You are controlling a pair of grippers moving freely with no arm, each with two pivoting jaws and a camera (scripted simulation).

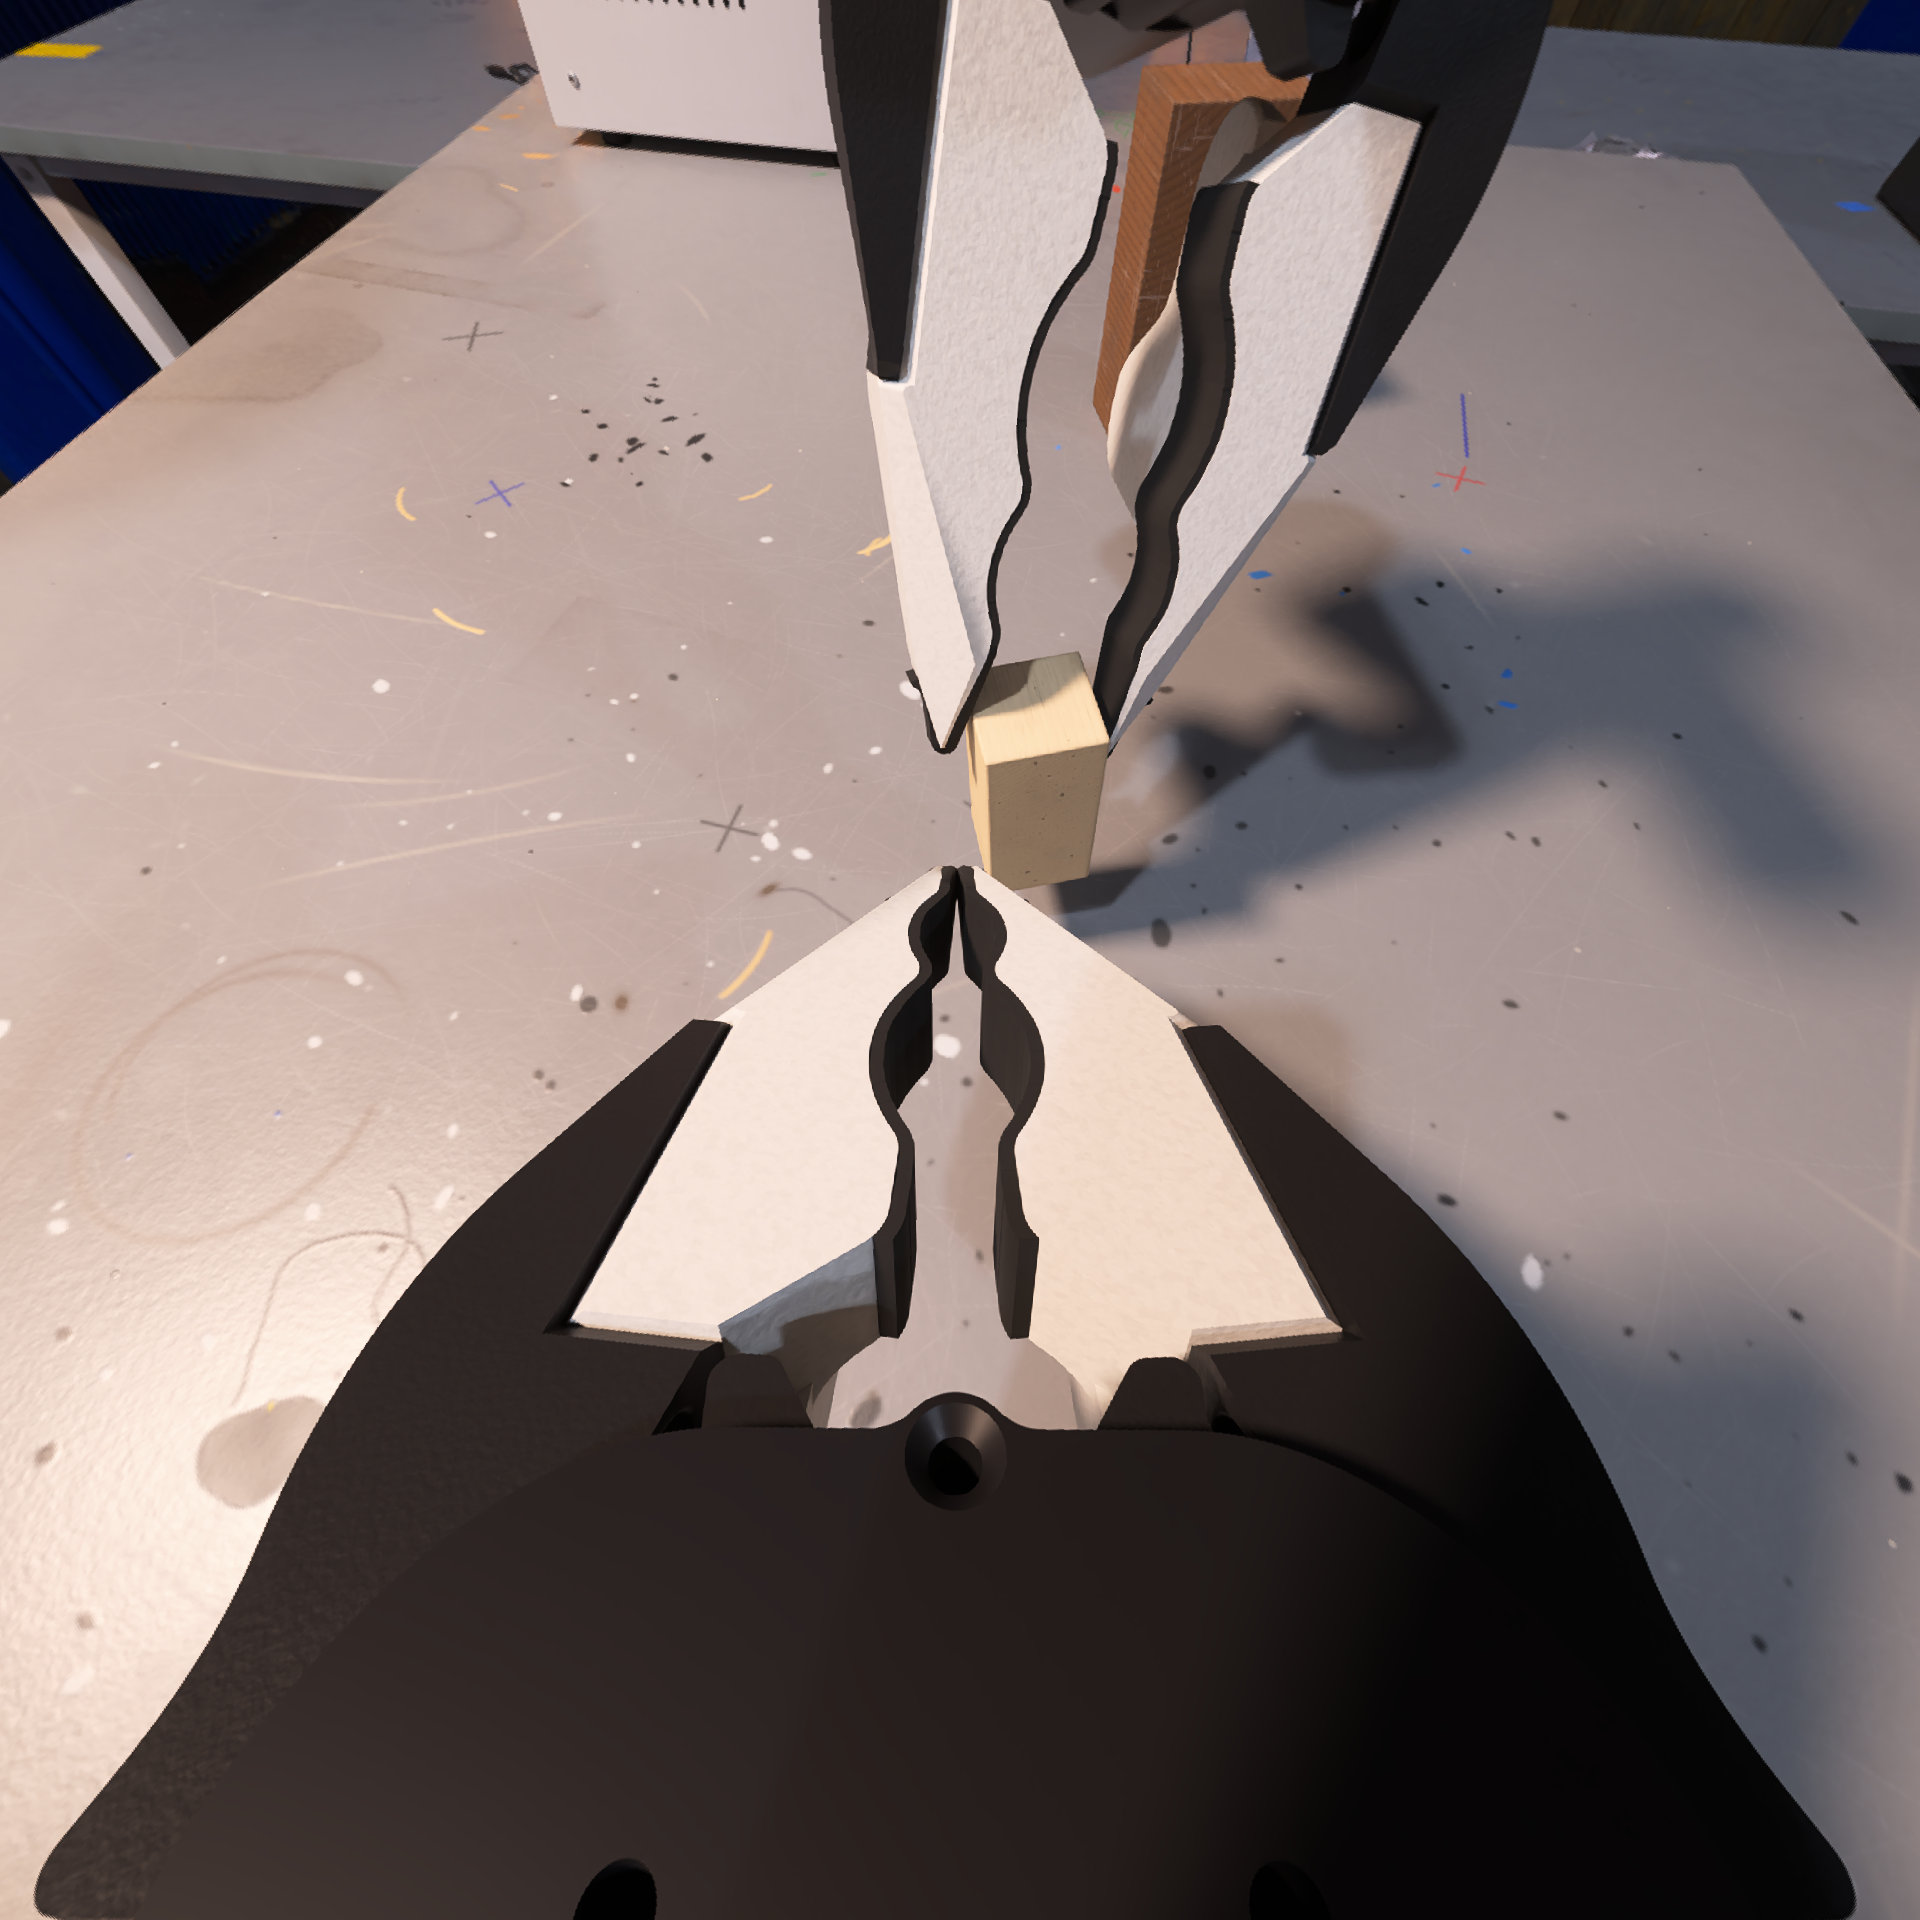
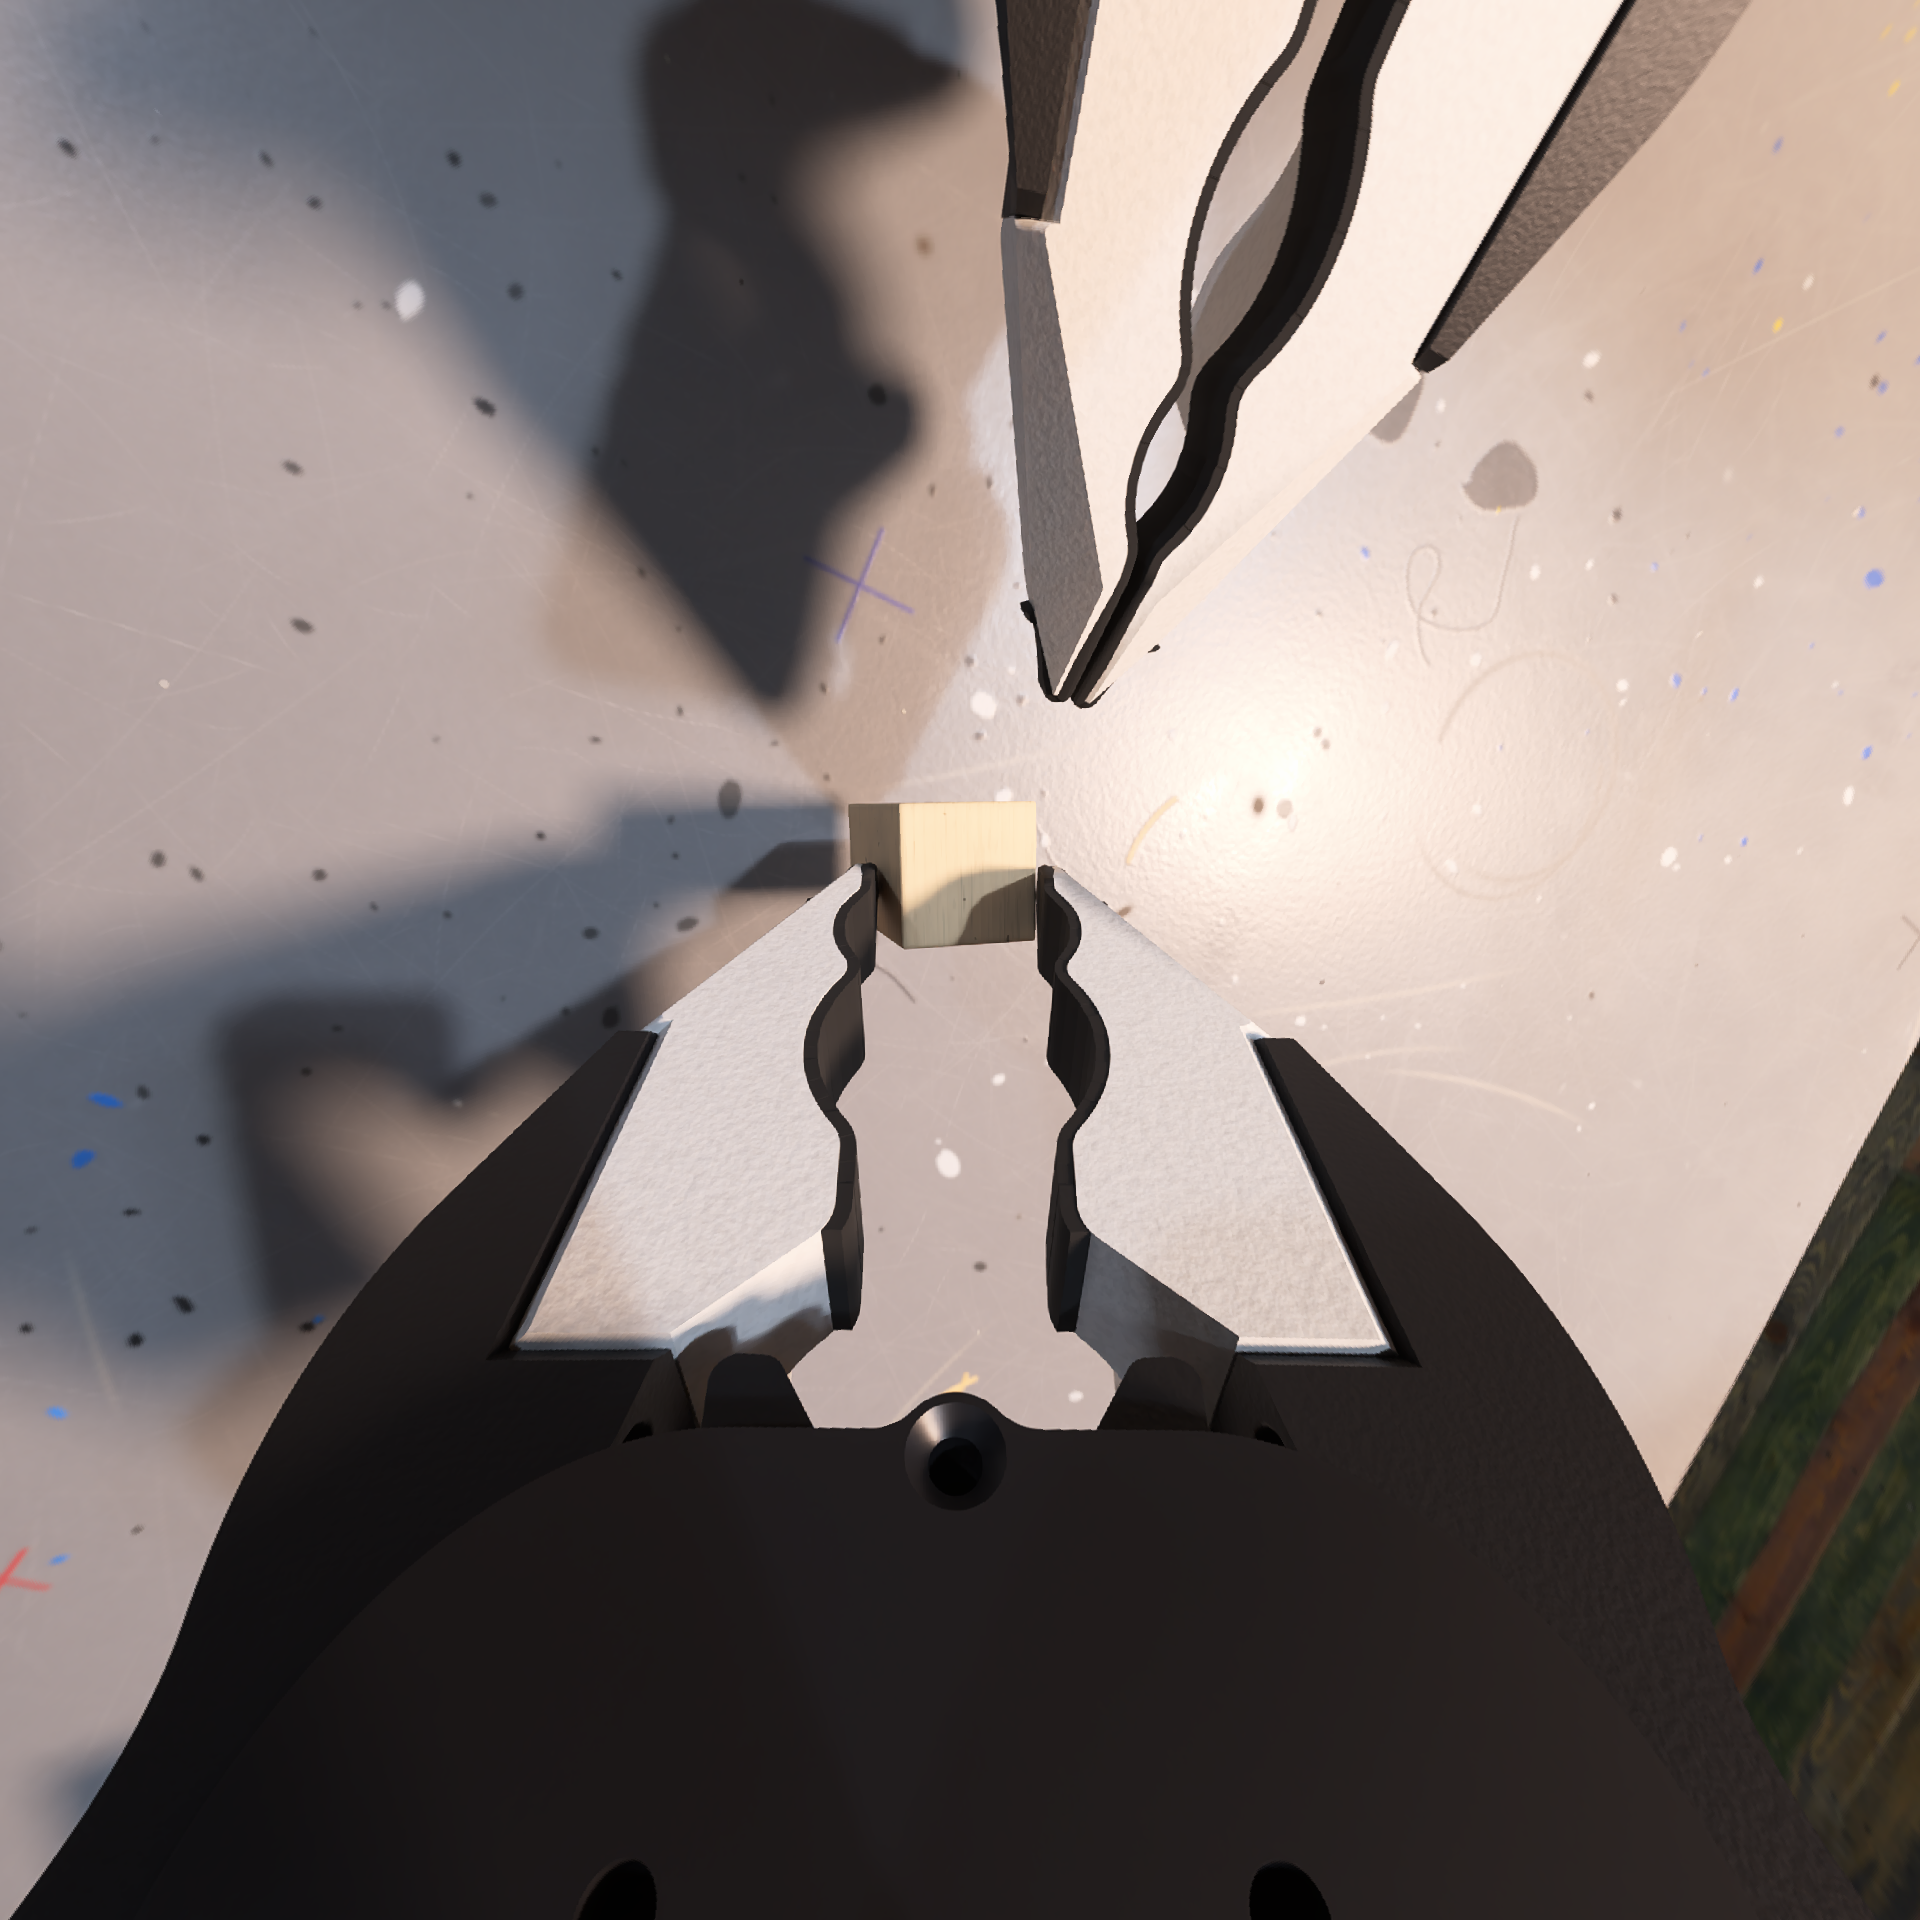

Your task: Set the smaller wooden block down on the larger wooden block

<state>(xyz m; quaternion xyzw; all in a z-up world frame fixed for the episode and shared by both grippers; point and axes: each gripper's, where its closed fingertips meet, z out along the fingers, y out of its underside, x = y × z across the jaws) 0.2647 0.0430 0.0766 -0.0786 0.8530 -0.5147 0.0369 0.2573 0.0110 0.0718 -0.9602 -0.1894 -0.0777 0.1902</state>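
Observation:
The smaller wooden block [image 1: 1034, 774], pale, stands at or just above the table. My right gripper [image 1: 1029, 727] comes down from above and is shut on its upper sides. In the right wrist view the block [image 2: 961, 878] sits between the tips of the right gripper [image 2: 956, 883]. The larger wooden block [image 1: 1143, 229], brown, stands farther back and is partly hidden behind the right gripper; it is not in the right wrist view. My left gripper [image 1: 954, 878] is shut and empty, with its tips just in front of the small block. It also shows in the right wrist view [image 2: 1070, 691].
The grey speckled table [image 1: 416, 727] stretches to the left and right. A white box [image 1: 675, 73] stands at its far edge. A second table [image 1: 208, 104] lies at the back left. The table edge, with floor [image 2: 1818, 1455] beyond, shows in the right wrist view.

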